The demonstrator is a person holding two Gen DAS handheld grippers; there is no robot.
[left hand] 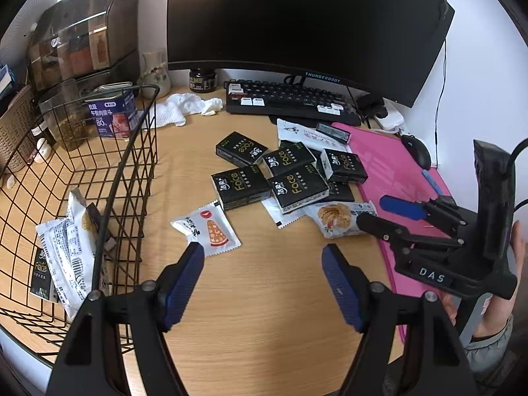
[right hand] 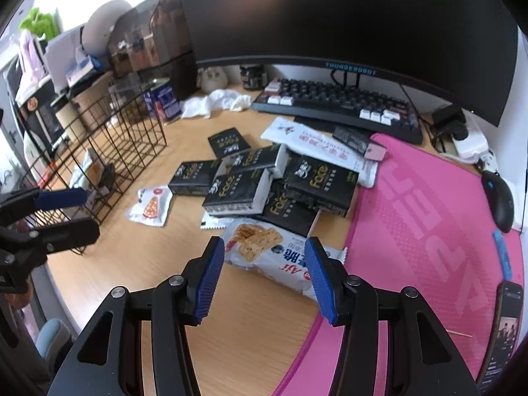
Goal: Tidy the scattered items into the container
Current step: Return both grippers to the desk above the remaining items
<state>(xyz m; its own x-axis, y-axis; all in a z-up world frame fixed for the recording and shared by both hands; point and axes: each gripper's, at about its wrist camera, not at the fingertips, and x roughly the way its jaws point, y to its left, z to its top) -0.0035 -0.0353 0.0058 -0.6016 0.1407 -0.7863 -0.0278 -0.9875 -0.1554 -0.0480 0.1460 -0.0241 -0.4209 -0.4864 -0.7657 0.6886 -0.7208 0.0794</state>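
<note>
Wooden desk (right hand: 250,336): cracker packet (right hand: 274,257) lies flat, long axis diagonal, between wide-open, empty right claw (right hand: 264,280); left claw (left hand: 262,283) wide, empty.

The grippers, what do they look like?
Both are black plastic with silver screws and ridged blue pads. The right gripper has a white "DAS" label, a black cable and a grey-sleeved hand behind it. The left gripper looks the same.

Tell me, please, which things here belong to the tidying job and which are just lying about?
Job: wire basket, black Face packs, pizza-print sachet, cracker packet, long white packet.
Lying about: monitor, keyboard, mouse, pink mat, white cloth.
</note>
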